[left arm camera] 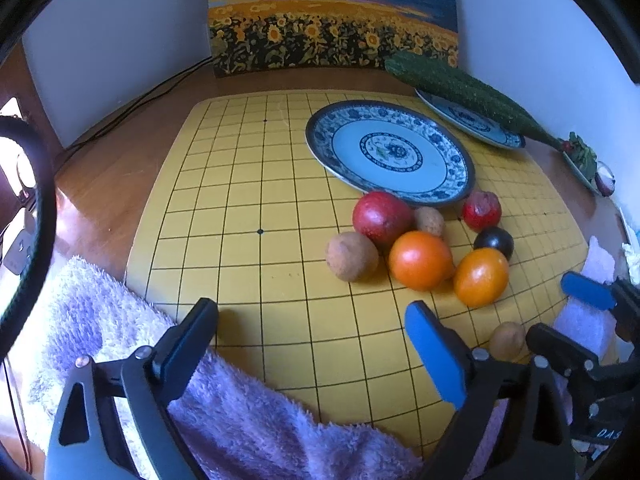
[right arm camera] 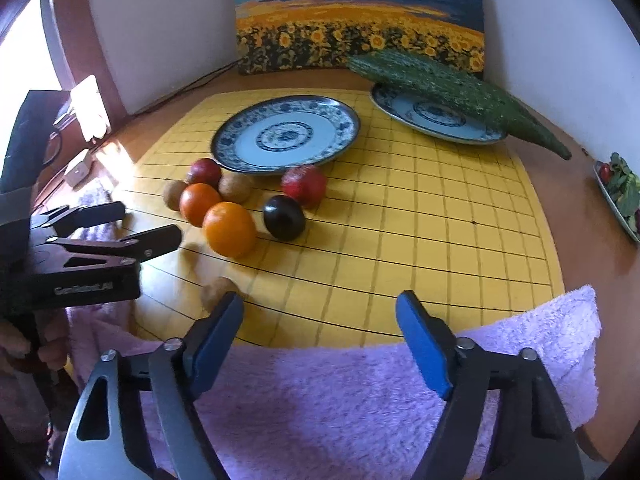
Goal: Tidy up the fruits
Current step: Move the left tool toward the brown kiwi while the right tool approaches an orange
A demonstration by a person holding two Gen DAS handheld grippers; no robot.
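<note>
Broadly, a wooden table [left arm camera: 120,168] carries a yellow gridded board [left arm camera: 248,208], and a sunflower-field painting [left arm camera: 332,16] leans on the white wall behind it. Fluffy lilac towels [right arm camera: 360,400] overlap the board's near edge. Next in size, an empty blue-and-white patterned plate [left arm camera: 390,152] sits on the far part of the board; a second such plate [right arm camera: 436,118] lies further right with a long bumpy green gourd [right arm camera: 452,92] resting across it and jutting past its rim. A small dish of greens [right arm camera: 622,192] sits at the table's right edge.

Both tools hang above the near edge. The left gripper [left arm camera: 312,328] has its jaws wide apart with nothing between them; they stand over bare board and towel. The right gripper [right arm camera: 320,320] also has its jaws apart and empty, over the board's edge and the towel. A hand [right arm camera: 24,344] grips the left tool, just visible in the right wrist view.

The fruit is clustered just in front of the empty plate, none of it on either plate. A dark red apple [left arm camera: 382,216] touches the plate's near rim, a second red fruit [left arm camera: 482,210] sits to its right, two oranges [left arm camera: 420,260] [left arm camera: 480,278] lie side by side in front, and a black plum [left arm camera: 494,242] sits behind the right orange. Two brown fruits [left arm camera: 352,256] [left arm camera: 430,222] flank the apple. One more small brown fruit [right arm camera: 218,290] lies apart from the pile, just beside the right gripper's left fingertip
</note>
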